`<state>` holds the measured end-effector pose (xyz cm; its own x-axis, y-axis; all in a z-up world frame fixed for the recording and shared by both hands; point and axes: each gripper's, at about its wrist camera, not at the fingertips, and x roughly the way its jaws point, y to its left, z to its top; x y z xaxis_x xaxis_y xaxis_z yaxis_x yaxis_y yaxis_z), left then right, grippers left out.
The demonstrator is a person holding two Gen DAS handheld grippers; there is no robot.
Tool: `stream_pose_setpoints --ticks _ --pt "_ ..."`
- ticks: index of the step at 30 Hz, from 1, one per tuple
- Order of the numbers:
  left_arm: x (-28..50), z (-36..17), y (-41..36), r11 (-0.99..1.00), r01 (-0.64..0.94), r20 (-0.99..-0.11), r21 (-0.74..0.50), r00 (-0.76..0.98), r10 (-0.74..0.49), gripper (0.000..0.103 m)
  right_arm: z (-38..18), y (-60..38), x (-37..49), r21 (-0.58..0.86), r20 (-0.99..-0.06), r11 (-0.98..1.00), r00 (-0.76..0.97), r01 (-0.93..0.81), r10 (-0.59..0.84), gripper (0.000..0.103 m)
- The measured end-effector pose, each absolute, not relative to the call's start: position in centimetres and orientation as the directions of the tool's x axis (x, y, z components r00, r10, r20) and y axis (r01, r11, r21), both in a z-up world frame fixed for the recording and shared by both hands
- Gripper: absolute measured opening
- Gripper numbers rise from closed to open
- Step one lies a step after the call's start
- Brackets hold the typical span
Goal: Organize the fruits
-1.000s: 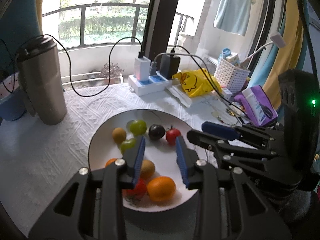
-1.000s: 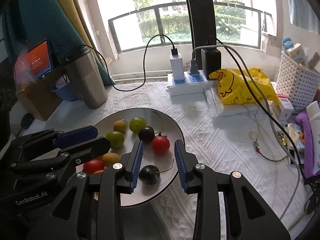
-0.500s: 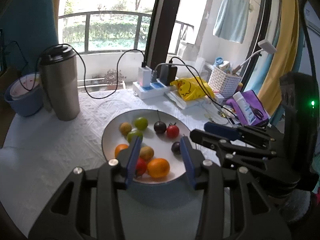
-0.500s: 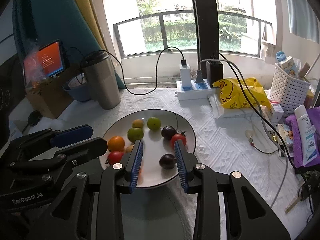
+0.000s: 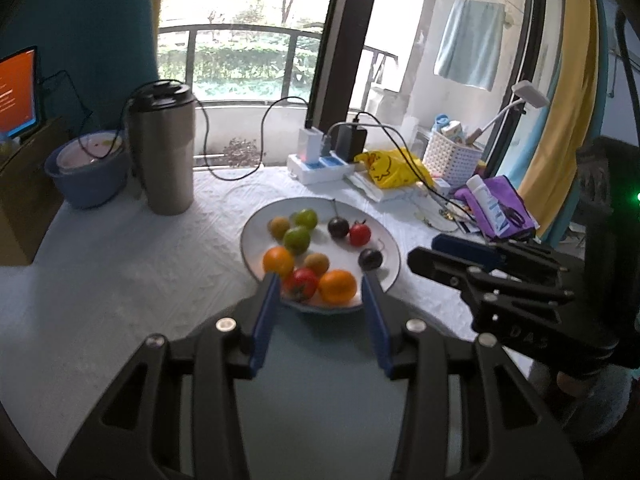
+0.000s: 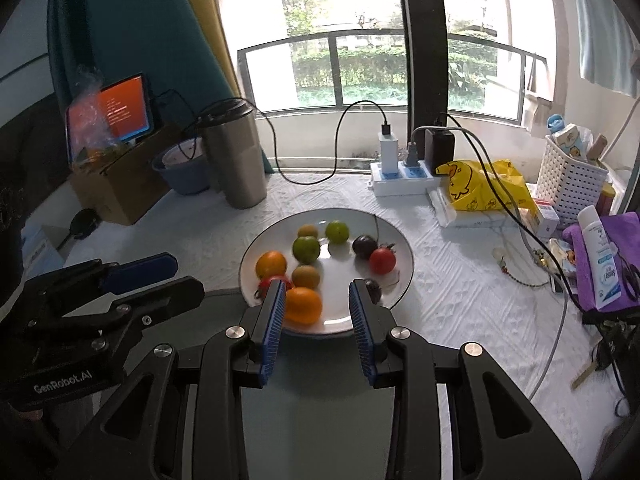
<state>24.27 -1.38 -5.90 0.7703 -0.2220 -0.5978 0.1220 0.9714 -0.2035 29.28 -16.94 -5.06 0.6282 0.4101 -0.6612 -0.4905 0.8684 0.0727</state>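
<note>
A white plate on the white cloth holds several fruits: two oranges, two red tomatoes, two green fruits, two brown ones and two dark stemmed ones. My left gripper hangs short of the plate's near rim, open, with nothing between its blue pads. My right gripper also hovers before the near rim, open and empty. Each gripper shows in the other's view: right, left.
A steel tumbler and a blue bowl stand at the back left. Behind the plate are a power strip with cables and a yellow bag. A white basket and a purple cloth crowd the right. A cardboard box sits far left.
Both grippers have drawn back from over the plate, so it now lies farther ahead. The left jaws have widened; the right jaws are unchanged.
</note>
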Motion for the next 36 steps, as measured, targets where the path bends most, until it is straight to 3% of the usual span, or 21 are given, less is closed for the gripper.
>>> stream_pose_setpoints --ticks 6,8,9,10,19,23,27,36 --pt "22.2 -6.6 -0.4 0.976 0.099 -0.611 -0.196 0.765 -0.201 0.048 -5.3 -16.4 27.2 0.055 -0.668 0.866 0.627 -0.496 0.401 0.035" --pt "21.4 -6.7 0.0 0.975 0.096 -0.615 -0.198 0.763 -0.200 0.066 -5.2 -16.3 26.4 0.052 -0.666 0.867 0.630 -0.496 0.400 0.038" --pt "21.0 -6.7 0.2 0.974 0.096 -0.615 -0.206 0.761 -0.205 0.079 -5.1 -16.2 26.1 0.050 -0.665 0.868 0.632 -0.495 0.398 0.046" --pt "20.6 -6.8 0.4 0.972 0.095 -0.614 -0.213 0.761 -0.209 0.083 -5.0 -16.2 25.6 0.047 -0.664 0.870 0.635 -0.491 0.394 0.049" --pt "17.0 -6.1 2.2 0.982 0.022 -0.597 -0.190 0.791 -0.133 0.083 -3.6 -15.5 22.7 0.035 -0.644 0.879 0.662 -0.475 0.384 0.055" --pt "15.5 -5.1 2.6 0.985 0.011 -0.578 -0.173 0.809 -0.111 0.084 -2.8 -15.1 21.3 0.032 -0.635 0.880 0.671 -0.473 0.383 0.075" --pt "14.4 -3.6 3.0 0.988 0.000 -0.555 -0.156 0.827 -0.088 0.084 -1.6 -15.1 20.2 0.022 -0.620 0.885 0.689 -0.464 0.377 0.083" --pt "11.9 0.3 2.2 0.994 -0.046 -0.469 -0.100 0.883 -0.006 0.084 2.4 -16.5 17.4 -0.011 -0.550 0.905 0.758 -0.426 0.350 0.085"
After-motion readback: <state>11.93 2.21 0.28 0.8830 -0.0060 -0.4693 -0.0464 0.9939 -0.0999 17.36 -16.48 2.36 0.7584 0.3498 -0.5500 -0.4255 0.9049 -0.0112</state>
